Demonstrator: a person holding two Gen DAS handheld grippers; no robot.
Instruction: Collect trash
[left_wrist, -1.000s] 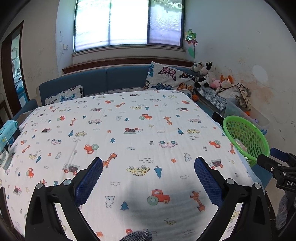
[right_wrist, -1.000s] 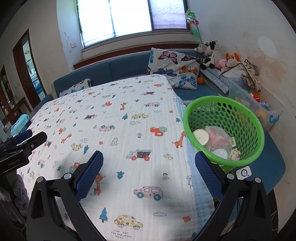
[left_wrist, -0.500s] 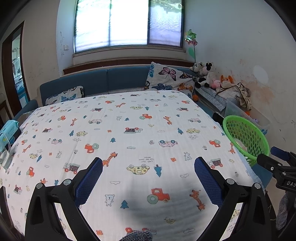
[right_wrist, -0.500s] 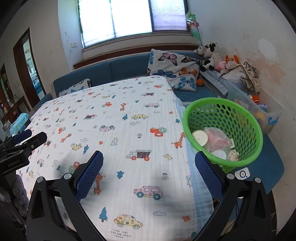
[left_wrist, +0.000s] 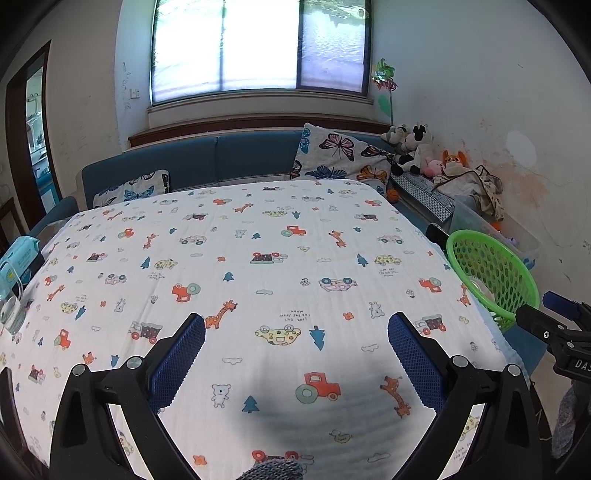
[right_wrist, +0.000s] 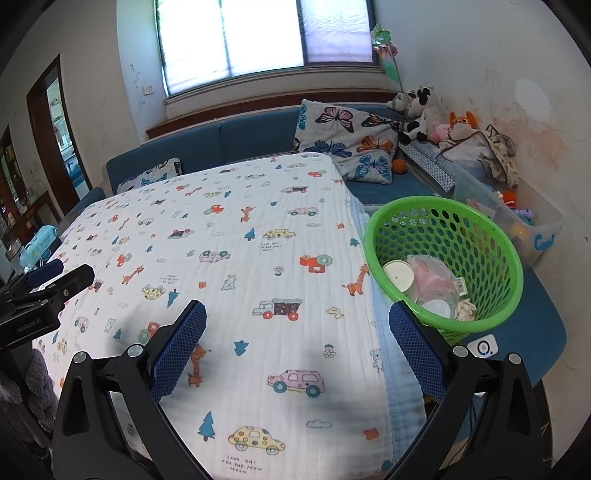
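A: What lies across the frame, left to right?

B: The table (right_wrist: 258, 258) under its printed cloth fills left and centre, bare to its right edge.

A: And the trash?

B: Right of centre, in the green basket (right_wrist: 495, 236): lids (right_wrist: 398, 275), pink wrapper (right_wrist: 434, 280), crumpled paper (right_wrist: 466, 308).

A: Grippers?

B: Left hand-held gripper (left_wrist: 295, 354) and right hand-held gripper (right_wrist: 297, 343) spread wide, holding nothing.

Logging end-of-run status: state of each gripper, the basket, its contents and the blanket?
left gripper: open, empty, over the blanket
right gripper: open, empty, near the blanket's right edge
green basket: upright, beside the blanket, holding trash
round lid: inside the basket
plastic wrapper: crumpled, inside the basket
printed blanket: spread flat, no trash on it
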